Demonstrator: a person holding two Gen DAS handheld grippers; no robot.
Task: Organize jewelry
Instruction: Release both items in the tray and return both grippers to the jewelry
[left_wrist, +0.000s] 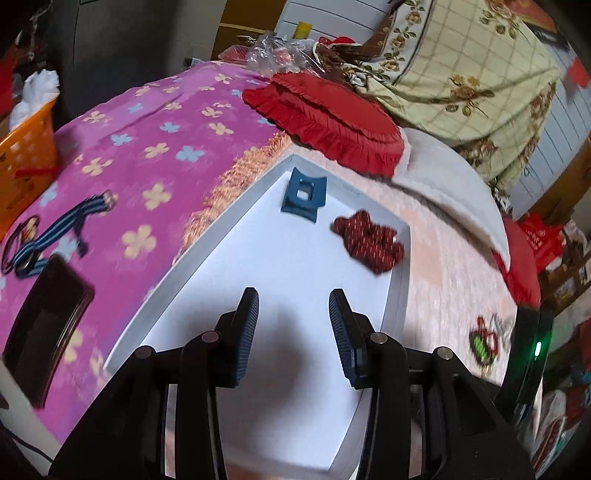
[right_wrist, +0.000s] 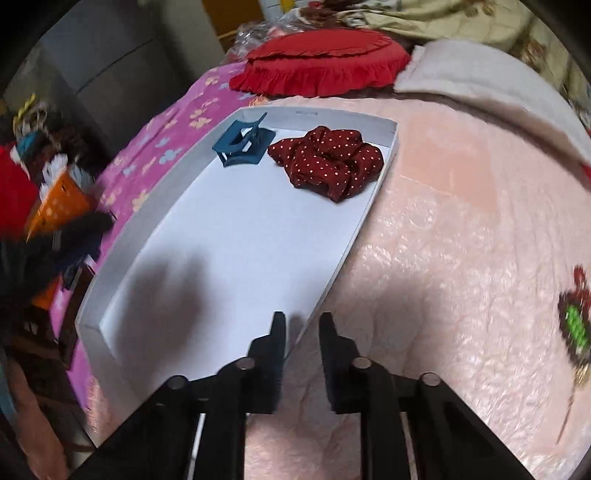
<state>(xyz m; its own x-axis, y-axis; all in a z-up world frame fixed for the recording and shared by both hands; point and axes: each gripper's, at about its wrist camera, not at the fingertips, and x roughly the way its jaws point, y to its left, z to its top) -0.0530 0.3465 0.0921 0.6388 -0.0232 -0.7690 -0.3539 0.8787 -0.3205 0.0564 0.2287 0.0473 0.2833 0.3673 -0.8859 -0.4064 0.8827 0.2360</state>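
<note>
Your left tool (left_wrist: 293, 295) hangs over the near half of the white tray (left_wrist: 207, 258), its ribbed blue pads parted with nothing but bare tray floor between them. Your right tool (right_wrist: 303, 317) sits at the tray's (right_wrist: 92, 317) near right edge, one finger over the tray floor and the other over the pink bedspread (right_wrist: 461, 240); its jaws stand only a narrow gap apart and grip nothing.

Largest around you is the bed: the pink quilted bedspread (left_wrist: 443, 295) under the tray, with a purple flowered sheet (left_wrist: 147, 147) on its left and a red frilled cushion (left_wrist: 332, 118) beyond the tray's far end. The tray is a shallow white box with low walls, mostly bare.

Both pieces lie at its far end, well ahead of both tools. The dark red scrunchie (right_wrist: 327, 162) with small white dots is bunched in the far right corner. The teal claw clip (right_wrist: 242, 144), square-framed, rests just beside it to the left, near the far wall. From your left tool's view the scrunchie (left_wrist: 367, 242) lies ahead and to the right, the clip (left_wrist: 304, 199) nearly straight ahead.

A dark phone (left_wrist: 44, 332) and a blue striped strap (left_wrist: 59, 232) lie on the purple sheet, left of the tray.
</note>
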